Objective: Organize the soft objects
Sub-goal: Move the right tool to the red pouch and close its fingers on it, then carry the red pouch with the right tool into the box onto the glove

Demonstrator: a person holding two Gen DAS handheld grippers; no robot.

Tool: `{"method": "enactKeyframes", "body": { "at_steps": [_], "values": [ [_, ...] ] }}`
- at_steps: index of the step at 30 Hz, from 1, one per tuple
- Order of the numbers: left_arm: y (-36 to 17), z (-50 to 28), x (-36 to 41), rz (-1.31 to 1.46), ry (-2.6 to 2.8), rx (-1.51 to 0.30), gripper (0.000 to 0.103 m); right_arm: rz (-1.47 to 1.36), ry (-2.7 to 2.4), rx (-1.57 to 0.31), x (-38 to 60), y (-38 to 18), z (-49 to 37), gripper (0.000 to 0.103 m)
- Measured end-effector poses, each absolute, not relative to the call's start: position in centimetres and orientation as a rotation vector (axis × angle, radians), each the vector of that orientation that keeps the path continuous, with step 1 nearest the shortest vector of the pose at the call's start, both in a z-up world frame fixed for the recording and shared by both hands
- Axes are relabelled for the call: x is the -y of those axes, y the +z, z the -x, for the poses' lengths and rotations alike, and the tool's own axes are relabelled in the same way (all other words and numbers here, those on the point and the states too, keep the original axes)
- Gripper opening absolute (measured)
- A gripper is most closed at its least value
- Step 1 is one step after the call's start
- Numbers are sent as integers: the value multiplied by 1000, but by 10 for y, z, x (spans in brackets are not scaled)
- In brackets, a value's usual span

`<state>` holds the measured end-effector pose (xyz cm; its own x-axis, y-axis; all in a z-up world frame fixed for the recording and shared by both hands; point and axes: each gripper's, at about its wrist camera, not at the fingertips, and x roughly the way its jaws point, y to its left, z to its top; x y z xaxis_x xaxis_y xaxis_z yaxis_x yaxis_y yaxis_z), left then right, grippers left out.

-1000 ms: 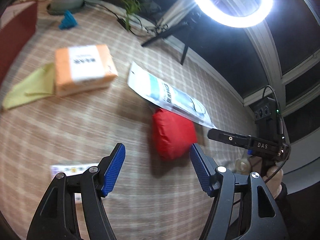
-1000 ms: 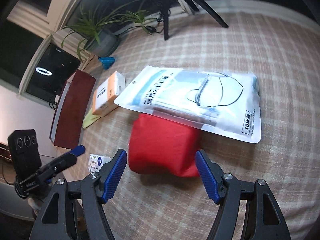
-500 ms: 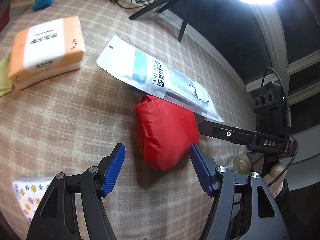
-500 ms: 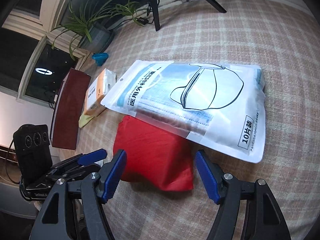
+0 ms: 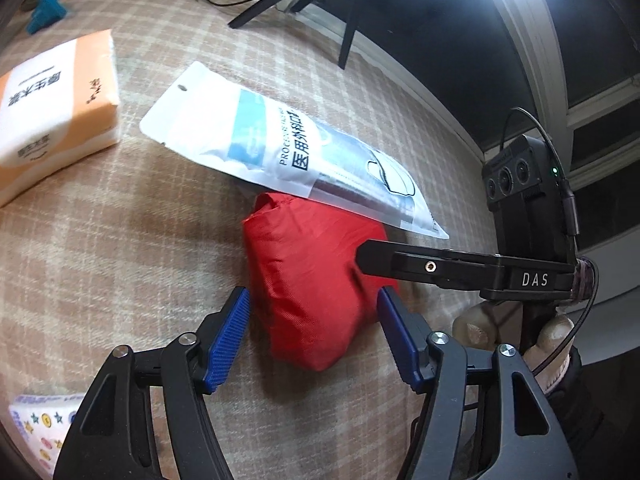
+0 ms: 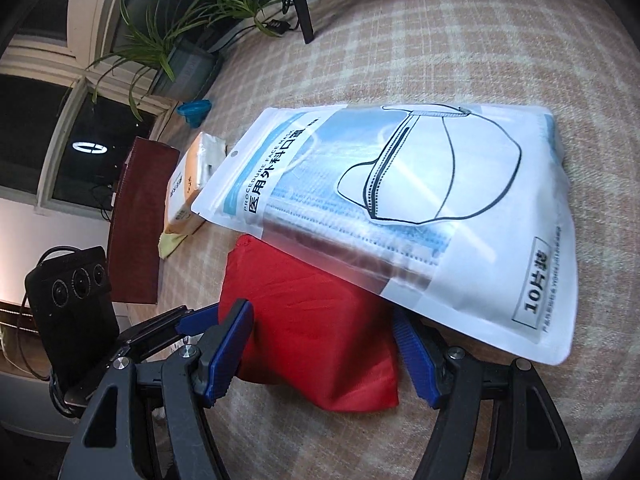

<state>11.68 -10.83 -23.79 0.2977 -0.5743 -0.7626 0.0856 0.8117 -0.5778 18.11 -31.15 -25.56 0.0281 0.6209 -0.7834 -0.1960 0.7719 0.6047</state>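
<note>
A red fabric pouch (image 5: 312,280) lies on the checked cloth, its far edge under a white face-mask packet (image 5: 288,152). My left gripper (image 5: 312,340) is open, its blue fingers on either side of the pouch's near end. My right gripper (image 6: 324,350) is open too and straddles the same pouch (image 6: 316,320) from the other side, below the mask packet (image 6: 400,208). The right gripper's finger (image 5: 420,264) reaches over the pouch in the left wrist view. An orange tissue pack (image 5: 52,112) lies at the left.
A small patterned tissue packet (image 5: 36,428) lies at the near left. A blue object (image 5: 44,8), a potted plant (image 6: 180,60), a dark red box (image 6: 140,220), a yellow-green cloth (image 6: 170,245) and a lamp tripod (image 5: 348,12) stand farther off.
Both grippers have moved closer to the red pouch, which now sits between each pair of open fingers. Nothing on the cloth has moved.
</note>
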Motion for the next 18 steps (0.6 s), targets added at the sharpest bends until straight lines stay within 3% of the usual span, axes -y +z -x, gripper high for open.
{"method": "enactKeyframes", "body": {
  "at_steps": [4, 7, 9, 18],
  "values": [
    [-237, -117, 111, 468, -475, -1189, 44, -394, 660, -1411, 308, -257, -182, 67],
    [-235, -117, 115, 454, -489, -1180, 41, -391, 662, -1410, 306, -256, -181, 60],
    [-233, -115, 118, 436, -498, -1174, 40, -382, 660, -1408, 305, -255, -180, 56],
    [-230, -99, 122, 432, -541, -1172, 40, -369, 633, -1400, 306, -249, -165, 52]
  ]
}}
